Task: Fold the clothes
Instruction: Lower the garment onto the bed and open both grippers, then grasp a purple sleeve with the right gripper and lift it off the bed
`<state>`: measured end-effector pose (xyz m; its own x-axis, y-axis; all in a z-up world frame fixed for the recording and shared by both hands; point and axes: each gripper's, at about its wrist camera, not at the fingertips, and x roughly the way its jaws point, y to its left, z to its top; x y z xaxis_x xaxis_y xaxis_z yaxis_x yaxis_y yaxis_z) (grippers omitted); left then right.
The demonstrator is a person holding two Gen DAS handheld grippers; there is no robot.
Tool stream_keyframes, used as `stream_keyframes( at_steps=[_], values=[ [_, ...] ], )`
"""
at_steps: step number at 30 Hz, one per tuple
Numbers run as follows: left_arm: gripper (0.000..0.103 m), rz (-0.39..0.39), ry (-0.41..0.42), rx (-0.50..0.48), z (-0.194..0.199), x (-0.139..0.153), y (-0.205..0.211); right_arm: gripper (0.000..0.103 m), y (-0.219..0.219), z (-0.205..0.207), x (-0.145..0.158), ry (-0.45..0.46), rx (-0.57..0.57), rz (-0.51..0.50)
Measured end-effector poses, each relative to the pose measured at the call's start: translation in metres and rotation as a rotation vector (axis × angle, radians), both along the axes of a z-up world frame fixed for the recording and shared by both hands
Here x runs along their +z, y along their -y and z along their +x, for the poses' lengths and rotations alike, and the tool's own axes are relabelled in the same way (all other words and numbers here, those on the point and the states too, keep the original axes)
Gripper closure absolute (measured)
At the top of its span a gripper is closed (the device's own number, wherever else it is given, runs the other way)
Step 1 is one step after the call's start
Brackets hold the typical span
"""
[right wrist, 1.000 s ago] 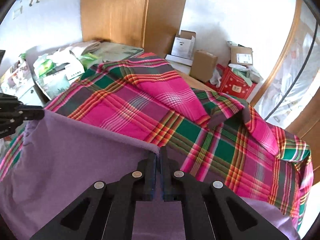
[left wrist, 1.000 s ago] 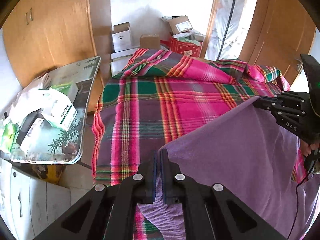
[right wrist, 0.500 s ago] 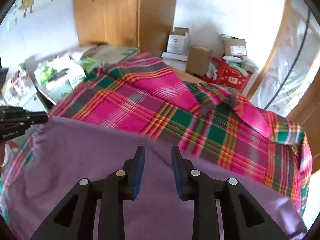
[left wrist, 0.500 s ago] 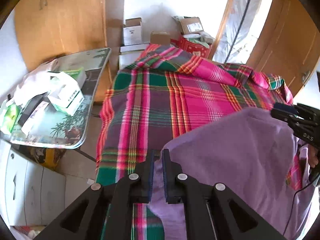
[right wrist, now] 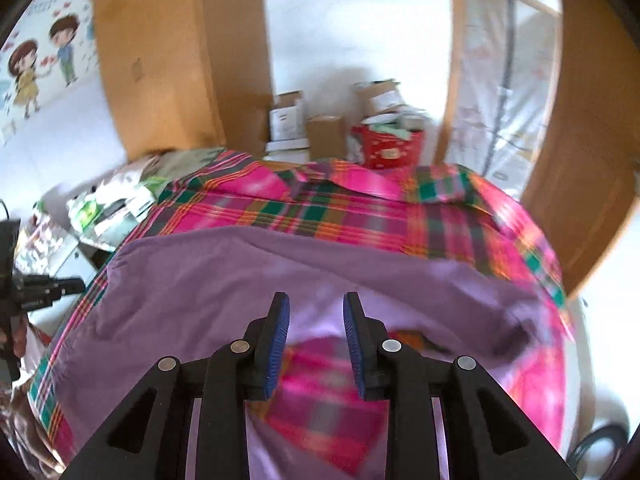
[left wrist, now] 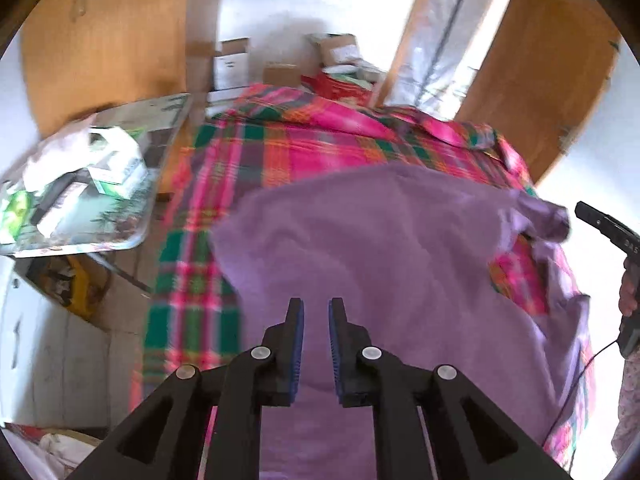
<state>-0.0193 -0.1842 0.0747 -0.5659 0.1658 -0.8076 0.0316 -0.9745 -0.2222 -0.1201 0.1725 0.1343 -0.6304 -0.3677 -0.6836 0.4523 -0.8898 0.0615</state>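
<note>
A purple garment lies spread on the bed over a pink, green and orange plaid blanket. My left gripper hovers above the garment's near part, open, with nothing between its blue pads. My right gripper is open too, above the purple garment, where a gap in the cloth shows the plaid blanket. In the left wrist view the right gripper shows at the right edge, held by a hand. The left gripper appears at the left edge of the right wrist view.
A glass-topped side table with boxes and packets stands left of the bed. Cardboard boxes and a red box sit past the bed's far end. Wooden wardrobes line the walls. A white cabinet stands low left.
Both grippers let go of the purple garment's corners: the right opened first, then the left. The garment dropped flat onto the bed. Both cameras rose and tilted.
</note>
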Motion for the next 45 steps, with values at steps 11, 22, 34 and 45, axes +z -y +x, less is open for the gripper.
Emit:
stream_keyframes(
  at_steps=[11,22,34,45],
  values=[
    [0.088,0.088,0.073,-0.157,0.025,-0.026,-0.084,0.074,-0.14,0.049,-0.065,0.128,-0.355,-0.137],
    [0.085,0.179,0.109,-0.291,0.03,-0.039,-0.162,0.073,-0.174,0.046,-0.126,0.242,-0.413,-0.185],
    [0.083,0.223,0.164,-0.417,0.041,-0.055,-0.231,0.089,-0.153,0.025,-0.134,0.26,-0.318,-0.238],
    [0.083,0.234,0.189,-0.449,0.045,-0.062,-0.257,0.098,-0.179,0.051,-0.099,0.136,-0.343,-0.31]
  ],
)
